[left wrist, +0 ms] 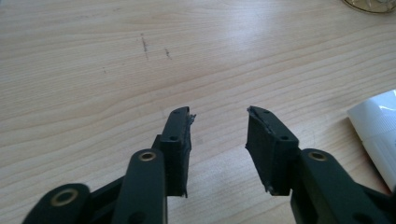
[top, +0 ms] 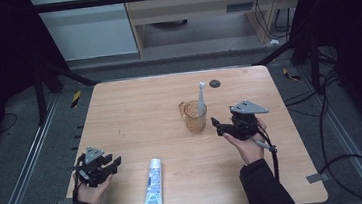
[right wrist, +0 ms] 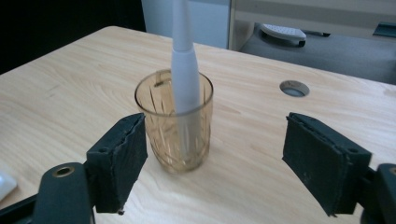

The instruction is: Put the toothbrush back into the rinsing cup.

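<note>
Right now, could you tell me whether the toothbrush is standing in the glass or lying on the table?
Standing in it: the toothbrush leans inside the amber glass.

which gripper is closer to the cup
The right gripper, right beside the amber cup with the toothbrush; the left gripper is far off.

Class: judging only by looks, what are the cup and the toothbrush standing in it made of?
Cup: probably glass or clear hard plastic, amber-tinted and see-through, with cut-looking facets that catch light. Toothbrush: most likely plastic, smooth matte white, evenly coloured, no grain.
</note>
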